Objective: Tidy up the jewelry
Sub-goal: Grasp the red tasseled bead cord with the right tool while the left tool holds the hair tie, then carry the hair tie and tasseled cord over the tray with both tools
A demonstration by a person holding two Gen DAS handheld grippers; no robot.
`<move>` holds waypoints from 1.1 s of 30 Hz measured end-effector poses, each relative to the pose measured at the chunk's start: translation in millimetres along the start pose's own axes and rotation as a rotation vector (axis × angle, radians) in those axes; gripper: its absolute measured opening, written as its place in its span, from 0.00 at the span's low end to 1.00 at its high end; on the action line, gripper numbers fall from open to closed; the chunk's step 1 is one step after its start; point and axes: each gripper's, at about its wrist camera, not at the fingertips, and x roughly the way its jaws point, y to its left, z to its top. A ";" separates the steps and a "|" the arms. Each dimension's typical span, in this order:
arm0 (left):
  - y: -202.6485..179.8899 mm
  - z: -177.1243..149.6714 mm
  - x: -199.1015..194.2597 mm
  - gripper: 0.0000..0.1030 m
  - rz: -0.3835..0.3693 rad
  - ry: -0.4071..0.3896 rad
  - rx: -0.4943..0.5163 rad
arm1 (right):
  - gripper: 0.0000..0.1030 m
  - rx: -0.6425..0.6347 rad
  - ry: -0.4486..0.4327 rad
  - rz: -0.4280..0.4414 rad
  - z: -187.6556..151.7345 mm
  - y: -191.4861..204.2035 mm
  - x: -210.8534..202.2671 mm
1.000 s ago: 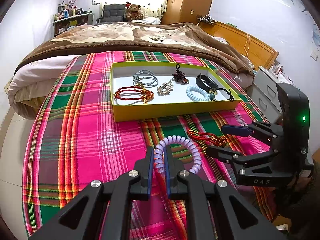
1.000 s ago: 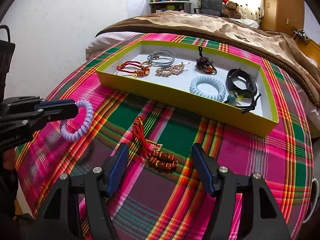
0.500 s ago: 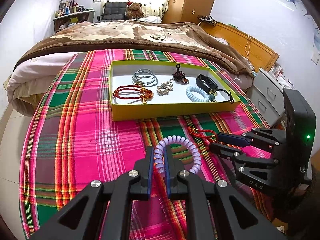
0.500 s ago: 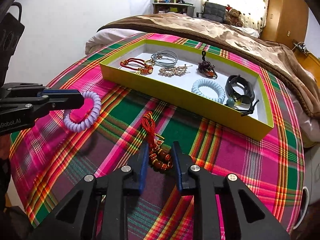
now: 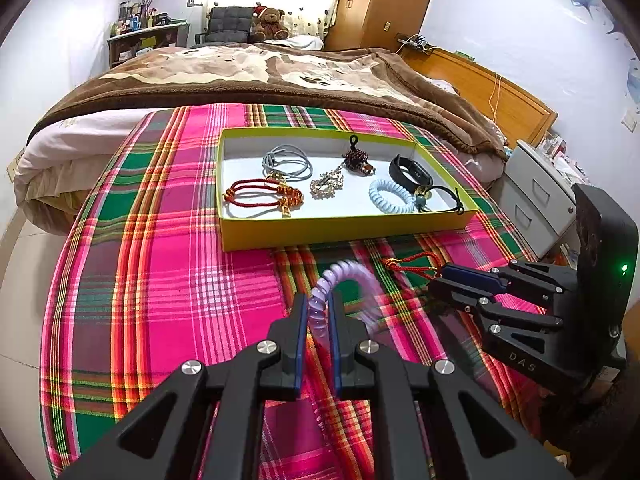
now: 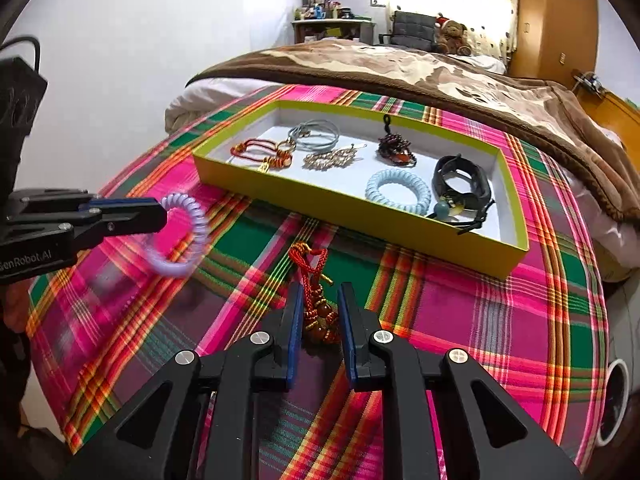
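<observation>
Plaid cloth (image 5: 168, 280) covers the near bed, with broad bare room left of the yellow tray (image 5: 344, 232) and a strip before its near wall. Left gripper (image 5: 318, 320) is clamped on the lilac coil (image 5: 352, 276), lifted. Right gripper (image 6: 318, 320) is closing, pads pressing the red knot charm (image 6: 316, 304), on the cloth short of the tray.

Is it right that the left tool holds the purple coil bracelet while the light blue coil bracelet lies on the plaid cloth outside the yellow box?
Not quite. The light blue coil bracelet lies inside the yellow box, as the right wrist view shows. The left tool does hold the purple coil bracelet.
</observation>
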 end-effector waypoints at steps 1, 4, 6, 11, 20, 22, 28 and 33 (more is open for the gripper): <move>-0.2 0.8 0.0 0.10 0.002 0.000 0.001 | 0.17 0.006 -0.008 0.000 0.6 -1.0 -1.8; -0.3 4.3 -1.4 0.10 -0.001 -0.007 -0.005 | 0.17 0.021 -0.031 0.000 2.6 -2.9 -7.1; -0.8 7.0 -3.0 0.10 -0.003 -0.014 -0.006 | 0.16 0.035 -0.047 0.006 4.5 -4.7 -10.9; -0.8 10.6 -3.3 0.10 0.004 -0.018 -0.003 | 0.16 0.060 -0.093 0.018 9.0 -7.0 -21.3; 13.7 5.6 20.9 0.33 0.107 0.028 -0.040 | 0.16 0.078 -0.134 0.024 11.9 -7.8 -33.7; 14.9 6.1 24.4 0.37 0.093 0.035 -0.042 | 0.16 0.075 -0.138 0.021 12.8 -7.1 -34.9; 19.0 8.6 37.9 0.41 0.144 0.065 -0.026 | 0.16 0.077 -0.150 0.026 16.4 -7.9 -37.5; 11.2 7.3 44.7 0.40 0.184 0.075 0.024 | 0.16 0.073 -0.157 0.024 19.2 -7.6 -39.5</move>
